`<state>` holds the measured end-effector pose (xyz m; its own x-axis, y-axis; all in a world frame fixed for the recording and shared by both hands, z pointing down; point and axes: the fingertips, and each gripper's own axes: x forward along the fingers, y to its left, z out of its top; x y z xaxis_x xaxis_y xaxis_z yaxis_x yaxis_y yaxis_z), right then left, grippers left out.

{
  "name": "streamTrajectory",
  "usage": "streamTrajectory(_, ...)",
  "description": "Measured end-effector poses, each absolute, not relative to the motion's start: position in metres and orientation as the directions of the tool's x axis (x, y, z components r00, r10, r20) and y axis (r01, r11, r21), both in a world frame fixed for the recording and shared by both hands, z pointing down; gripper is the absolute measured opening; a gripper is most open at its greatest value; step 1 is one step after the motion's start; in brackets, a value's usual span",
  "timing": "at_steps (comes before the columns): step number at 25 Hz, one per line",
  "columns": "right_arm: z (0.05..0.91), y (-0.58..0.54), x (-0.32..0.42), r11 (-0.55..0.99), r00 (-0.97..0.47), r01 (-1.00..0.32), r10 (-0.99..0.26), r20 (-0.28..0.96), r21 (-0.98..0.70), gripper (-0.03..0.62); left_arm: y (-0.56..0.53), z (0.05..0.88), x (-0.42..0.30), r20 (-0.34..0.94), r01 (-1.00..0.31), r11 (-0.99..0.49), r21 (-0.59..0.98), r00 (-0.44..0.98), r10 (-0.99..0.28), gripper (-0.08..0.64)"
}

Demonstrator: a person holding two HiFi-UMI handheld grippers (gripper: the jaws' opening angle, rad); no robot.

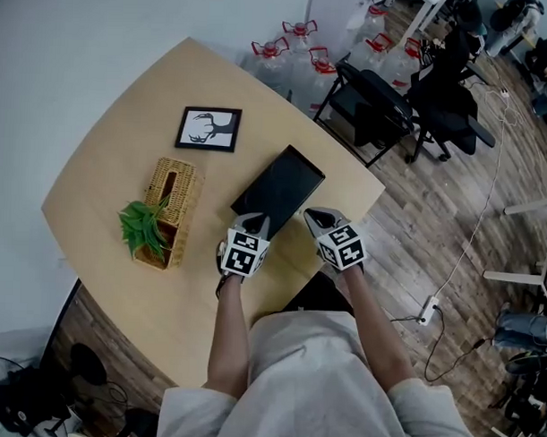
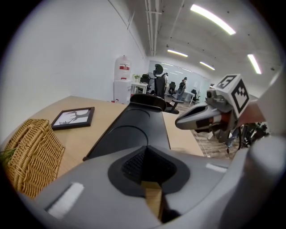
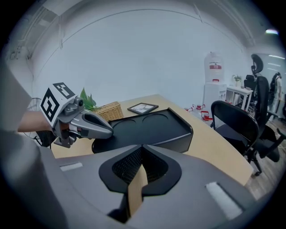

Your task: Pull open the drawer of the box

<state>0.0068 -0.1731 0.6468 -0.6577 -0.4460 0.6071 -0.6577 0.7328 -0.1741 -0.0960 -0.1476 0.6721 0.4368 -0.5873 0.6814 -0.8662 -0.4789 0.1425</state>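
The black box (image 1: 279, 191) lies flat on the wooden table (image 1: 125, 118), long and low, with two round recesses in its lid (image 2: 129, 127); no drawer stands out from it. My left gripper (image 1: 254, 224) hovers at the box's near left corner. It is shut, and nothing is held in it (image 2: 145, 147). My right gripper (image 1: 317, 215) sits just off the near right corner, also shut and holding nothing (image 3: 142, 146). Each gripper shows in the other's view, the right gripper (image 2: 178, 123) and the left gripper (image 3: 111, 130) both pointing at the box (image 3: 152, 127).
A wicker tissue box (image 1: 169, 209) with a green plant (image 1: 146, 225) stands left of the black box. A framed picture (image 1: 208, 128) lies farther back. Black office chairs (image 1: 376, 105) and water bottles (image 1: 297, 44) stand beyond the table's far right edge.
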Motion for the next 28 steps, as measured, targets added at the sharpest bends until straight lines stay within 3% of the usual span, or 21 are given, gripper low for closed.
streamTrajectory(11,0.678,-0.164,0.002,0.765,-0.664,-0.62,-0.391,0.637,-0.176,0.003,-0.15,0.665,-0.09,0.656,-0.805,-0.574,0.148,0.514,-0.552,0.054)
streamTrajectory(28,0.691,-0.164,0.001,0.799,-0.661,-0.578,-0.341,0.668,-0.165,0.004,-0.15,0.667,-0.087,0.69,-0.801,-0.588,0.111,0.488,-0.535,0.054)
